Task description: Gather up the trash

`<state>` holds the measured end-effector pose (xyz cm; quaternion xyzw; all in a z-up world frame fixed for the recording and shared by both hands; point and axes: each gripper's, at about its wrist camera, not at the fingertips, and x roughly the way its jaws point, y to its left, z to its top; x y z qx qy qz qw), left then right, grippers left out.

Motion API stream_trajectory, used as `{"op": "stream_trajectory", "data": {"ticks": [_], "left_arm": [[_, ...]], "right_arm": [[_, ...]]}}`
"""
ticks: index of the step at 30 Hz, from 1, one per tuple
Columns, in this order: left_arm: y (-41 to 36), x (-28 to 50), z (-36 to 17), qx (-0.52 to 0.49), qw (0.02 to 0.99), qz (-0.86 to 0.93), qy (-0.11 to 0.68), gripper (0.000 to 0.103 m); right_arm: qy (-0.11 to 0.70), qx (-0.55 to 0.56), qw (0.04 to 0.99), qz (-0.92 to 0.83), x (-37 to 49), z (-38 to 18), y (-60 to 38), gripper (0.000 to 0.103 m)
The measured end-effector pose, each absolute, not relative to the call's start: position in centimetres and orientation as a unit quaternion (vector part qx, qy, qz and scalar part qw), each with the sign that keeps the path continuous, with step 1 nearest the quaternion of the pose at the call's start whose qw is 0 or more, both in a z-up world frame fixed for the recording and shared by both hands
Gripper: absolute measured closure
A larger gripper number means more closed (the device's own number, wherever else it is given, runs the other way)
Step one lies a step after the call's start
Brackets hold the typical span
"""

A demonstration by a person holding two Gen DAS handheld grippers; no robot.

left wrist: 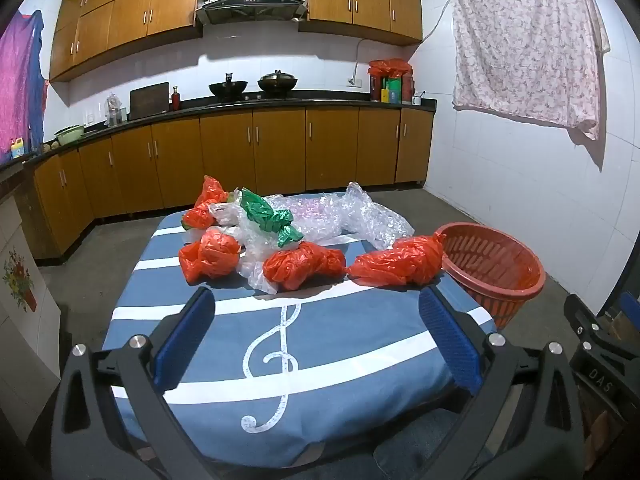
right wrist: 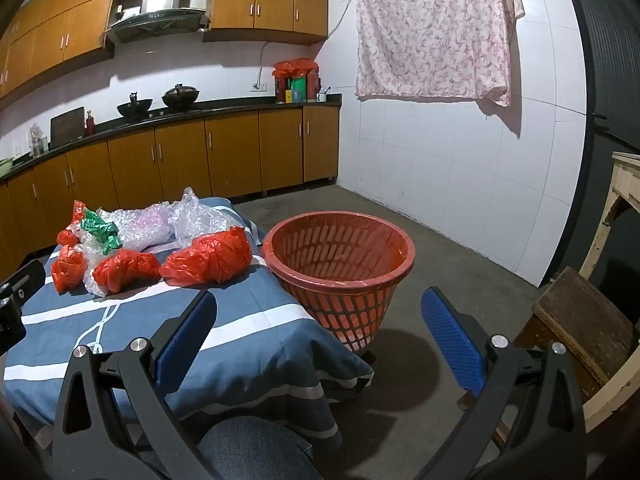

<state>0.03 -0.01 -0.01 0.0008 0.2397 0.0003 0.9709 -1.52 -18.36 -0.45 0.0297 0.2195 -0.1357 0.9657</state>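
Left gripper jaws spread wide, nothing held, low over blue cloth. Red bag bundles lie just ahead, clear wrap behind. Right gripper likewise wide, unloaded; red basket directly ahead, beside the table.

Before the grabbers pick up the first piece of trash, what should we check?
1. Left hand-held gripper open and holding nothing: ok.
2. Right hand-held gripper open and holding nothing: ok.
3. Red slotted plastic basket upright beside the table, mouth open: ok.
4. Nothing in the basket's way inside: ok, only a red liner shows.
5. Nearest crumpled red plastic bag lying free on the blue striped tablecloth: ok.
6. Bags clear of the clear bubble wrap: cannot tell for those farther back.
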Motion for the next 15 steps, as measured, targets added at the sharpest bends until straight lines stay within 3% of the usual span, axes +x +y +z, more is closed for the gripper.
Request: {"op": "stream_trajectory", "data": {"ticks": [15], "left_arm": [[0.07, 0.04, -0.01, -0.003, 0.971, 0.0, 0.24, 0.004]], "right_arm": [[0.22, 0.029, 0.966, -0.136, -1.42, -0.41, -18.35, 0.002]]}}
